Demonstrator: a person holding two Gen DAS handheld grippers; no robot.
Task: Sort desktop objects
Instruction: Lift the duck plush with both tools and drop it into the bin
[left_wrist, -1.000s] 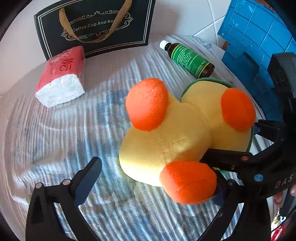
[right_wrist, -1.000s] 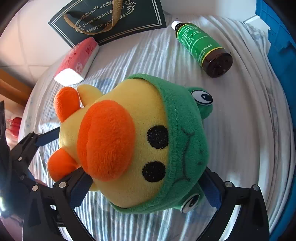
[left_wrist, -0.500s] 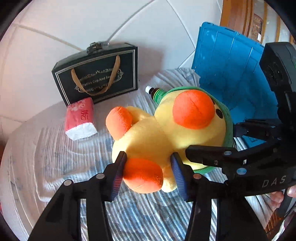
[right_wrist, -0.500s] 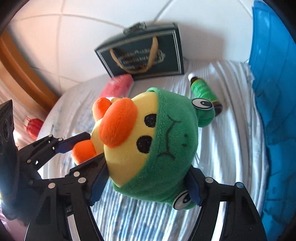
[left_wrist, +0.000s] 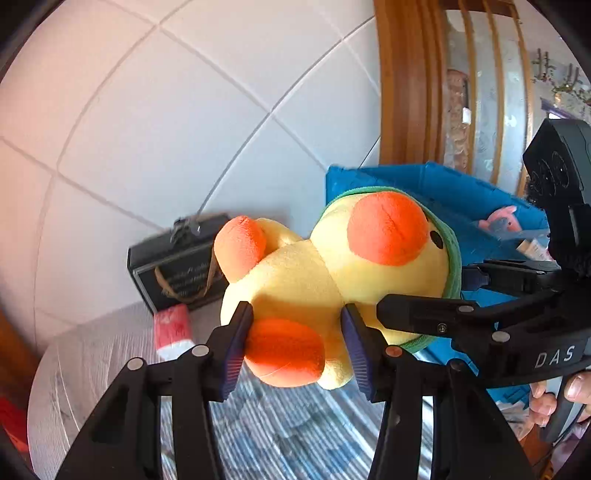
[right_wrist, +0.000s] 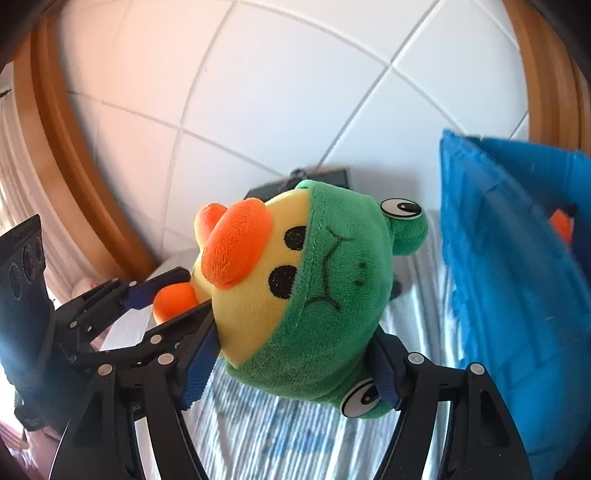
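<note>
Yellow plush duck in green frog hood (left_wrist: 332, 288), long axis level between left gripper (left_wrist: 293, 341) clamping orange foot and right gripper (right_wrist: 295, 365) clamping head, blue plastic crate (right_wrist: 517, 277) apparently just right.

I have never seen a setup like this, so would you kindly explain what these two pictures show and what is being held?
There is no robot here: a person holds a two-finger gripper in each hand, and each gripper carries a fisheye camera looking along its fingers. One picture comes from the left gripper, the other from the right gripper. Together they hold a plush duck in a green frog hood above the striped cloth: the left clamps an orange foot, the right the head. A black gift bag and a red tissue pack rest on the cloth by the tiled wall. A blue crate stands to the right.
</note>
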